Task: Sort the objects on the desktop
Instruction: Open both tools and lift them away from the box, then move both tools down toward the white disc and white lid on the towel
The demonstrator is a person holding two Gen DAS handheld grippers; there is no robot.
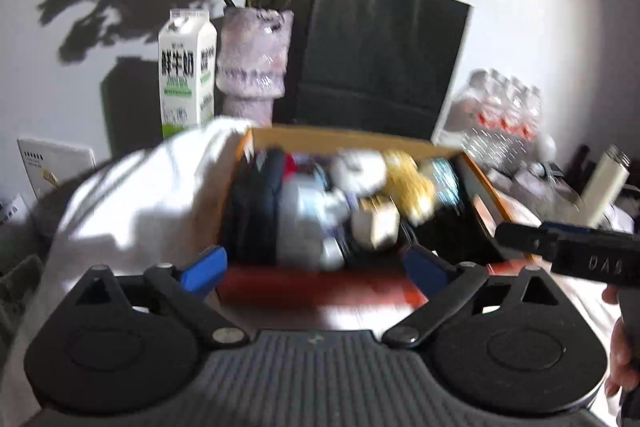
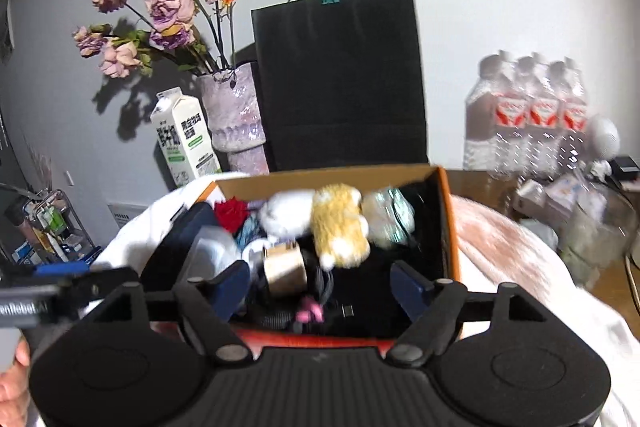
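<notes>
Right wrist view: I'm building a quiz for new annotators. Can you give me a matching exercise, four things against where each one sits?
Things:
1. yellow plush toy
2. milk carton
3. water bottles
4. black paper bag

Places:
a. far right, by the wall
b. inside the cardboard box
c. standing behind the box, handles up
d. just left of the vase

Pairs: 1-b, 2-d, 3-a, 4-c

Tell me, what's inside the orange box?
The orange box holds a yellow plush toy, a white fluffy toy, something red and cables. Whatever lies underneath is covered.
</notes>
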